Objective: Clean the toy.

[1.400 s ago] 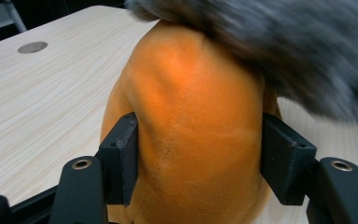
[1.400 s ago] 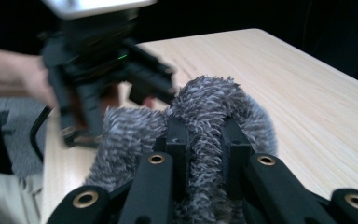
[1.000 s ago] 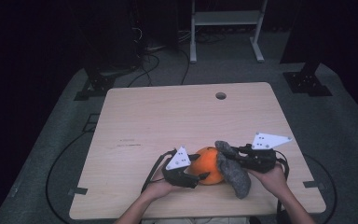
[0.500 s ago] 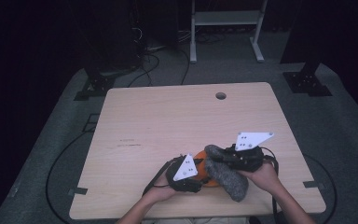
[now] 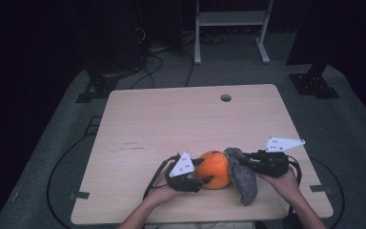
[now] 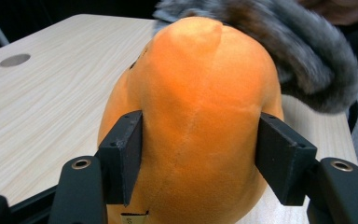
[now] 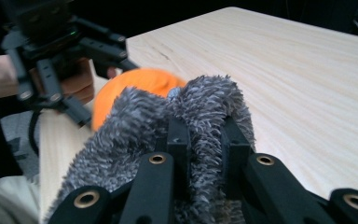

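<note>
Left hand-held gripper [image 6: 200, 172] clamps round orange plush [image 6: 196, 121]; right hand-held gripper [image 7: 205, 135] pinches shaggy grey cloth [image 7: 135, 126].

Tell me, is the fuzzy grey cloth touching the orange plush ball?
Touching. In the left gripper view the grey cloth lies draped over the top and far side of the orange plush ball, with no gap between them.

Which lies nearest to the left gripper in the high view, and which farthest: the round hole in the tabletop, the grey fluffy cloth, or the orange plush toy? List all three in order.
Measured from the left gripper:
1. Orange plush toy: between its jaws, near the table's front edge.
2. Grey fluffy cloth: against the toy's far side, pinched by the right gripper.
3. Round hole: far off, by the table's back edge.
</note>
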`<state>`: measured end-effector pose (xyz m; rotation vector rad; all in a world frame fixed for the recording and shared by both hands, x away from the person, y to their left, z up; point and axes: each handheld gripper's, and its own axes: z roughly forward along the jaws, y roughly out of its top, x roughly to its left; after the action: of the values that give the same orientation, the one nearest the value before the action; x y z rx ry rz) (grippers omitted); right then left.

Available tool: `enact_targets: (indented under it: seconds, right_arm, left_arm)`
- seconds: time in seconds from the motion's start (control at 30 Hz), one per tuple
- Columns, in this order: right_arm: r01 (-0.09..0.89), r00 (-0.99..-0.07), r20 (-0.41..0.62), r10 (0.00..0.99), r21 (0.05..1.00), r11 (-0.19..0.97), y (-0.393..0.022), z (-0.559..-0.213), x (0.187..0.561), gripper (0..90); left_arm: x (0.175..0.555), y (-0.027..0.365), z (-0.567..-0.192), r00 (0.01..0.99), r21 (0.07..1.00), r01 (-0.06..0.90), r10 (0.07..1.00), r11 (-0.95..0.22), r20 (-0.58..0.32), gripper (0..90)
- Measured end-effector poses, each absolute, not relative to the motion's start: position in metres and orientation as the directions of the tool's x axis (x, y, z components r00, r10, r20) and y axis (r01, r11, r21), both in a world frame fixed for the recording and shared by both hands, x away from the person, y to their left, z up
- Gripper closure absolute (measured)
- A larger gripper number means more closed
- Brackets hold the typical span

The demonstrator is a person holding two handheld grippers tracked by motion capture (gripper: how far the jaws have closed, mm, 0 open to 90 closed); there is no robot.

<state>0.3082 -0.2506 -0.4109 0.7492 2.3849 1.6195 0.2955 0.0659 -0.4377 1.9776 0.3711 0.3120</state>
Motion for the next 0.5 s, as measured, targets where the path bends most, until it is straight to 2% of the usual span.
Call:
enact_targets:
  seconds: [0.37,0.43,0.5]
  right_arm:
    - [0.233,-0.908,0.086,0.411,0.918,0.321,-0.221,-0.401,0.290,77.4]
    - [0.237,-0.903,0.090,0.420,0.919,0.314,-0.220,-0.401,0.295,77.4]
    - [0.264,-0.889,0.112,0.444,0.917,0.298,-0.225,-0.405,0.304,77.4]
  left_arm:
    - [0.309,0.081,-0.439,0.871,0.915,0.268,0.482,-0.302,-0.096,37.1]
    - [0.309,0.082,-0.439,0.873,0.915,0.266,0.478,-0.303,-0.096,37.8]
    - [0.306,0.082,-0.439,0.893,0.916,0.218,0.447,-0.336,-0.049,38.3]
